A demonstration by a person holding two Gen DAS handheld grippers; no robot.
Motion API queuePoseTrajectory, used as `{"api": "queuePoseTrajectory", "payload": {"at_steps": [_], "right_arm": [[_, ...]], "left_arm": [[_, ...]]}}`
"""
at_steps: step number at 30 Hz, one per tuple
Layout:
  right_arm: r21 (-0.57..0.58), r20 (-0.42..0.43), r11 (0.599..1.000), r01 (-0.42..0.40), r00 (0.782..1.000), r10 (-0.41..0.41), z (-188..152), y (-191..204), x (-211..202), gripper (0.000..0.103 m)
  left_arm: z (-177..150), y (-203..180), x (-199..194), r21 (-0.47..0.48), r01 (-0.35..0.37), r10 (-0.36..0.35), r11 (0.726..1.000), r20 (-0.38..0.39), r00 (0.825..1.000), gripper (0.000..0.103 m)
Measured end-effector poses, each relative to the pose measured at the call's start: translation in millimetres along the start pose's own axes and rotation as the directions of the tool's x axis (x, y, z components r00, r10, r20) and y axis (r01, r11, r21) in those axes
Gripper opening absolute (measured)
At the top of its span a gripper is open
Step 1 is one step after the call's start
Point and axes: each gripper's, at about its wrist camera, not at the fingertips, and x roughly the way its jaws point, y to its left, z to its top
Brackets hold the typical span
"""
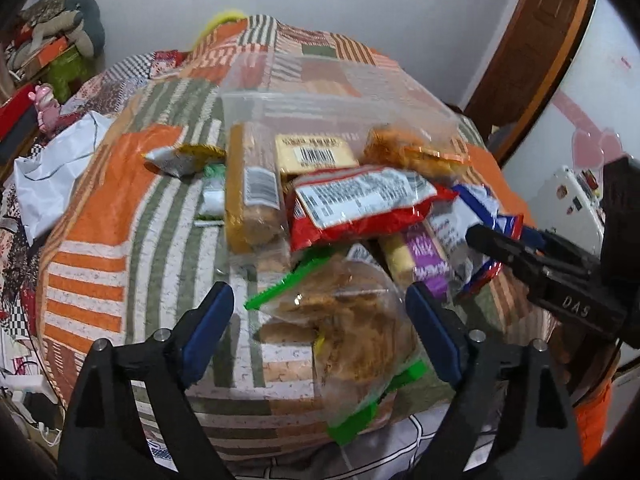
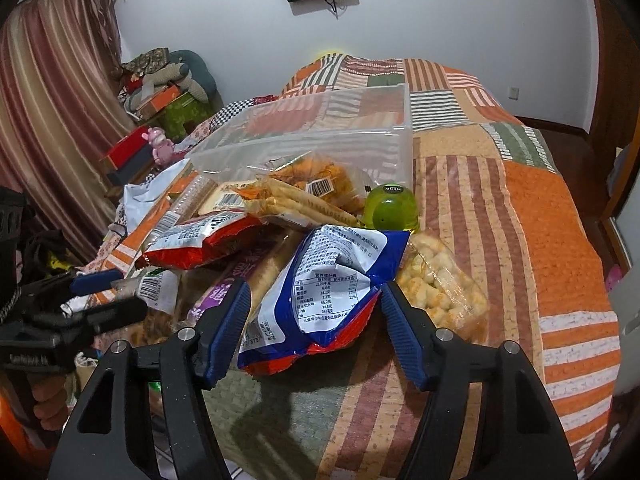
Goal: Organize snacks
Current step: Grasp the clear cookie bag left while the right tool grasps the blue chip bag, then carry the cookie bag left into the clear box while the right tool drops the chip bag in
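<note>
Blue-padded fingers of the left gripper (image 1: 320, 332) stand spread wide on either side of a clear bag of brown snacks (image 1: 344, 320) with a green zip strip, and neither pad presses on it. That bag lies on the patchwork quilt (image 1: 132, 216), at the near end of the snack pile. Behind it a red packet (image 1: 360, 208) lies label up on top of the pile, with a long clear sleeve of biscuits (image 1: 250, 188) to its left and a yellow box with a barcode (image 1: 316, 152) behind it. Farther left of the pile a small white-and-gold packet (image 1: 182, 158) lies alone on the quilt. The right gripper (image 2: 314, 332) has its jaws parted around the near end of a crumpled blue-and-white bag (image 2: 324, 288), which lies between the pads; the right pad is near its edge, and I cannot tell whether the left one touches. Just right of that bag lies a clear pack of pale puffs (image 2: 440, 292). A green plastic ball (image 2: 392, 208) sits behind the bag, and beyond it stands the clear plastic bin (image 2: 320, 144) at the far side of the pile, with an orange snack bag (image 2: 320, 180) against its front wall.
</note>
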Motion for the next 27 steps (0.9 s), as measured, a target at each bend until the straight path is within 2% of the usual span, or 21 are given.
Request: {"api": "queuePoseTrajectory", "payload": {"at_steps": [5,7,9,14,22,27], "right_arm": [[0.018,-0.006,1.000,-0.001,1.000,0.001,1,-3,4,0.065],[0.028,-0.006,1.000,-0.004,1.000,0.005,2,-4,6,0.065],[0.032,-0.006,0.999,-0.004,1.000,0.004,2,-3,7,0.065],[0.050,-0.032,0.998,-0.037,0.999,0.038,4,-1,19,0.065],[0.074,0.004,0.997,-0.037,0.999,0.037,2,-4,8,0.046],[0.034,0.040,0.999,-0.008,0.999,0.007,2,3,-3,0.044]], "left_arm": [[-2,-1,13,-0.019,0.034,-0.034,0.999,-0.024,0.999,0.088],[-2,-1,17,-0.016,0.055,-0.055,0.998,-0.027,0.998,0.080],[-3,-2,22,-0.016,0.077,-0.078,0.997,-0.036,0.996,0.066],[-6,-7,21,0.003,0.090,-0.090,0.996,-0.015,0.996,0.059],[-7,-4,7,0.024,0.083,-0.084,0.996,0.024,0.996,0.055],[-4,3,-6,0.003,0.082,-0.082,0.997,0.062,0.995,0.055]]}}
